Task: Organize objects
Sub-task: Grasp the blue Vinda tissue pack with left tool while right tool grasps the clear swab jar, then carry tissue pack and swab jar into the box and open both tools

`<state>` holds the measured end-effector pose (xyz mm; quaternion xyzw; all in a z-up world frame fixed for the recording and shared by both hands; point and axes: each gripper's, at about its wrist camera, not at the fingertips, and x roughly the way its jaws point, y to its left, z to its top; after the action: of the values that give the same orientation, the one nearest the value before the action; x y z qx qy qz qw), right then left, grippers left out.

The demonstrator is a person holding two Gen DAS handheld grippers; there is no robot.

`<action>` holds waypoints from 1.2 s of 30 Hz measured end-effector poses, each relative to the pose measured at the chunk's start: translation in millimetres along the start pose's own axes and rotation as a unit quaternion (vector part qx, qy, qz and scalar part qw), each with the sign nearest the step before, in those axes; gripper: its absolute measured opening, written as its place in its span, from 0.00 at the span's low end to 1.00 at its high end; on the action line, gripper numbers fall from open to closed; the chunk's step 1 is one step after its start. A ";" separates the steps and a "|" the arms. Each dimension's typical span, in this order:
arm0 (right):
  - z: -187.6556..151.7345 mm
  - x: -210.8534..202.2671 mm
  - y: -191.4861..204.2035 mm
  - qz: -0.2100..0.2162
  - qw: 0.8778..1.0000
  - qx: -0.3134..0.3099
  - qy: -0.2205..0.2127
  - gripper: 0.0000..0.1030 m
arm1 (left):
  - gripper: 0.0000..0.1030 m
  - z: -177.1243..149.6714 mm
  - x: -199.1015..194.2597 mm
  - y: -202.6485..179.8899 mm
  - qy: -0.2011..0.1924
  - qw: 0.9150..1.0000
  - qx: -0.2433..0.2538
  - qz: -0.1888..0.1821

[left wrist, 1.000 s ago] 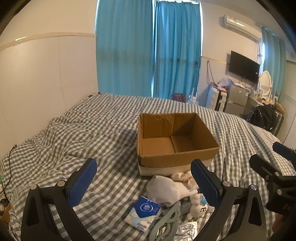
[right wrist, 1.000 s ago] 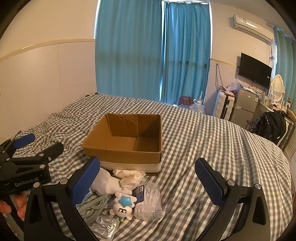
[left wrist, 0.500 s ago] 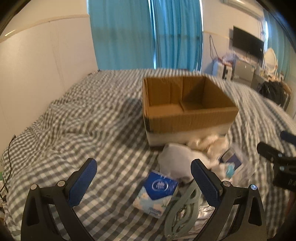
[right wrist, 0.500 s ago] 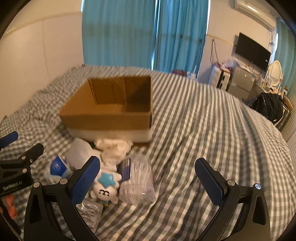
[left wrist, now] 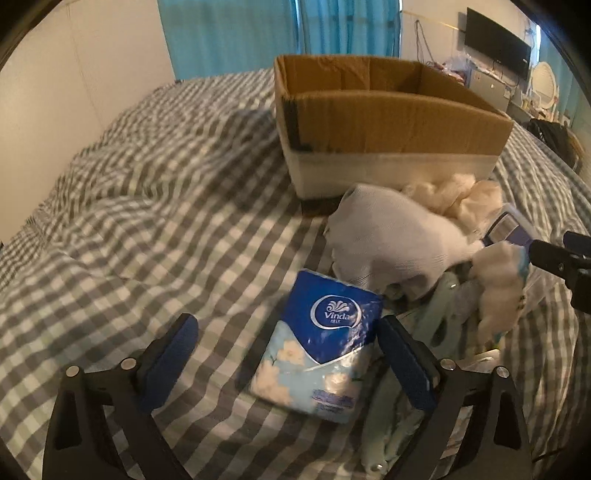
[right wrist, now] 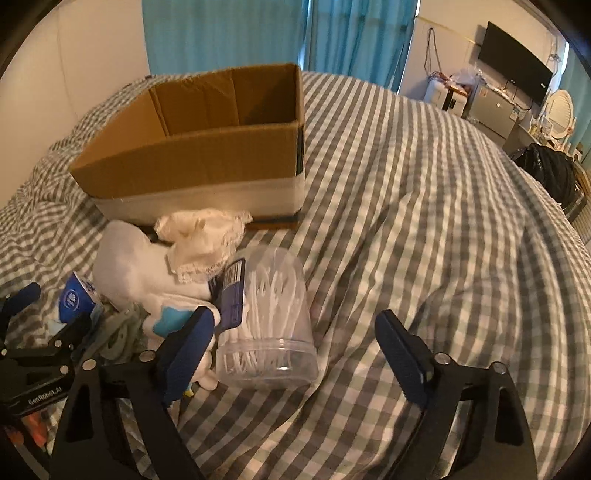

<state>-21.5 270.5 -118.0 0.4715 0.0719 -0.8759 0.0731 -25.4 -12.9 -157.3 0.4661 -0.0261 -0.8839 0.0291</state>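
Note:
An open, empty cardboard box point(left wrist: 388, 122) point(right wrist: 207, 155) stands on the checked bed. In front of it lies a pile: a blue Vinda tissue pack point(left wrist: 321, 343) point(right wrist: 75, 299), a white sock point(left wrist: 388, 243) point(right wrist: 129, 262), a lace cloth point(right wrist: 207, 236), a clear tub of cotton swabs point(right wrist: 269, 317), a white toy with a blue star point(right wrist: 173, 317) and pale green hangers point(left wrist: 436, 325). My left gripper point(left wrist: 288, 354) is open, low over the tissue pack, which lies between its fingers. My right gripper point(right wrist: 295, 350) is open around the swab tub's near end.
The checked duvet point(right wrist: 424, 221) is rumpled, with folds to the left point(left wrist: 147, 184). A white wall runs along the left. Blue curtains point(right wrist: 277, 33), a TV point(right wrist: 517, 59), a fridge and a black backpack point(right wrist: 546, 173) stand beyond the bed at the right.
Both grippers have moved forward and down toward the pile. The tissue pack now sits between my left fingers and the swab tub between my right fingers. Both stay open.

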 end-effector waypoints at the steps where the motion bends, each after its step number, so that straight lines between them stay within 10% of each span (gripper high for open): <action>1: -0.9 3.4 -0.5 0.002 1.000 0.001 0.007 0.83 | 0.93 -0.4 2.3 0.6 0.004 1.000 -0.001 -0.003; 10: -5.4 25.3 -4.6 0.037 0.998 0.024 0.045 0.74 | 0.58 -5.7 7.1 -12.1 0.014 0.999 0.023 -0.045; 13: -8.8 33.7 -0.6 0.053 0.997 0.020 0.056 0.62 | 0.56 -7.0 3.5 -15.0 0.008 0.999 0.031 -0.043; 36: 25.4 -100.8 17.5 0.061 0.991 -0.017 -0.116 0.61 | 0.52 55.3 -102.1 3.9 -0.115 0.989 -0.002 -0.092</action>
<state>16.2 254.5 -20.8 0.3691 0.0492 -0.9172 0.1420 -13.4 -8.0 -41.8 0.3620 0.0154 -0.9305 -0.0544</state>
